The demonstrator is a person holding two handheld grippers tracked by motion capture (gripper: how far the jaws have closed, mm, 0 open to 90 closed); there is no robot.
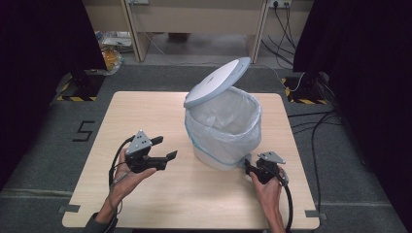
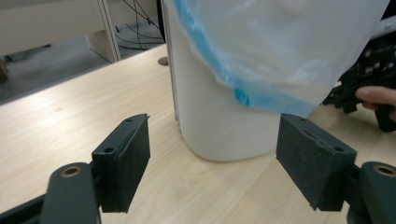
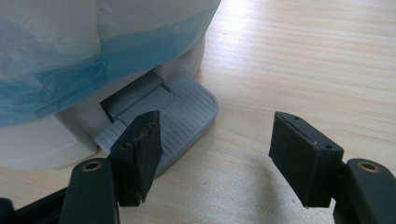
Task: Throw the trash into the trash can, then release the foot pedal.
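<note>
The left gripper hovers over the counter, jaws wide apart, just left of the bin. The bin stands mid-counter, lid tilted up, bag folded over its rim. The right gripper, jaws spread, has one jaw over the grey pedal.

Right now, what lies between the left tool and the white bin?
Only bare table separates the left tool from the white bin, as the left gripper view shows.
</note>
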